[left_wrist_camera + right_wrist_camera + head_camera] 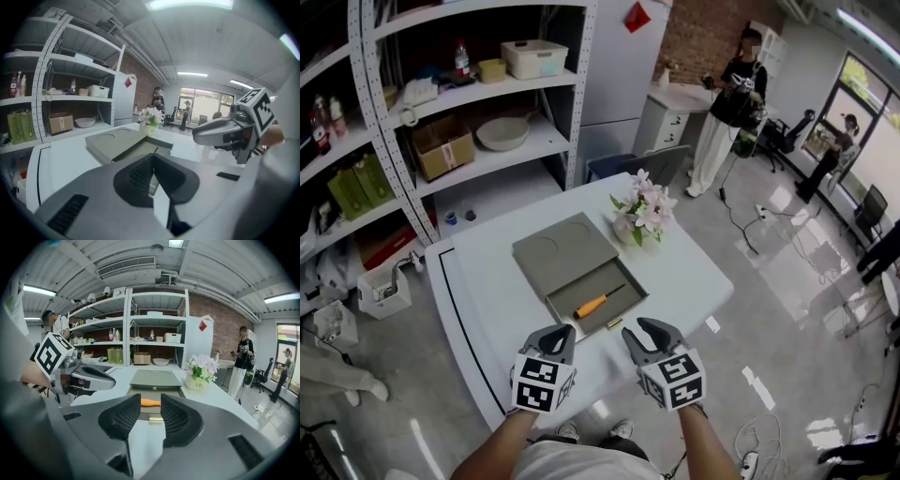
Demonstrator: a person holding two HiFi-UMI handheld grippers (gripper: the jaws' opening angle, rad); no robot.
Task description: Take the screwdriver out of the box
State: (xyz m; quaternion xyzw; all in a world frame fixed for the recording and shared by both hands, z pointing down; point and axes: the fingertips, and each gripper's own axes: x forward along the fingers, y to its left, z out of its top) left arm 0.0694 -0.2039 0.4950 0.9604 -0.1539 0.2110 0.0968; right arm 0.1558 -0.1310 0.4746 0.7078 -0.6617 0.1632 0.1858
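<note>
A grey-green box (565, 247) lies on the white table (487, 291), its lid slid back and its tray open toward me. In the tray lies the screwdriver (592, 305), orange handle at the left and dark shaft pointing right. My left gripper (562, 337) hovers at the table's near edge just left of the tray, its jaws together on nothing. My right gripper (648, 335) is beside it on the right, open and empty. In the right gripper view the orange handle (150, 402) shows through the gap of the right gripper (150, 414). The left gripper (152, 164) faces the box (112, 143).
A pot of pink and white flowers (642, 216) stands just right of the box. Metal shelves (469, 94) with bottles, a carton and a bowl stand behind the table. People (727, 103) stand at the far right. A brass latch (614, 323) sits on the tray's near edge.
</note>
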